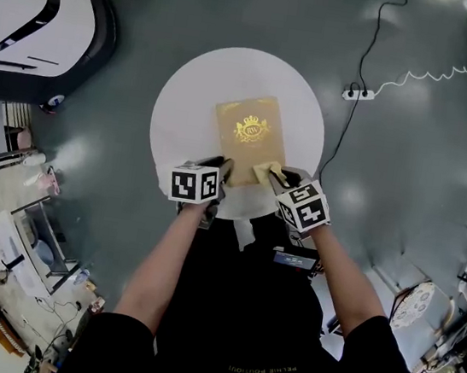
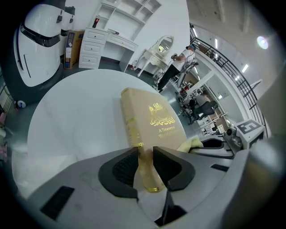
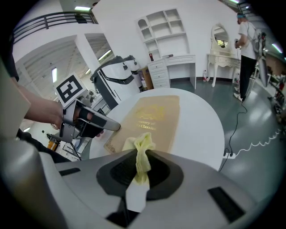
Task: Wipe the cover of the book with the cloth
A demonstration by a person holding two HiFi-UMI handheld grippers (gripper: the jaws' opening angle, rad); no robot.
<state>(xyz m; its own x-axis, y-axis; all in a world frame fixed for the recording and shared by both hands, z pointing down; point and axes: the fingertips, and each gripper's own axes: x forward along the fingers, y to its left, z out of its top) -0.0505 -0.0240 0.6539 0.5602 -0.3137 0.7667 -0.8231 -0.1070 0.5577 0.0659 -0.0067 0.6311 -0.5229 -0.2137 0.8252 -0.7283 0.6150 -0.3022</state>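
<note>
The right gripper has its jaws pinched on the cloth at the near end of the book, whose cover runs lengthwise ahead, while the left gripper jaws clamp the spine corner.

Tan book, gold crest and gold lettering on its cover, against a white counter and grey-green floor. The cloth is pale yellow. The left claw and right claw are grey and black, each bearing black-and-white square markers.
</note>
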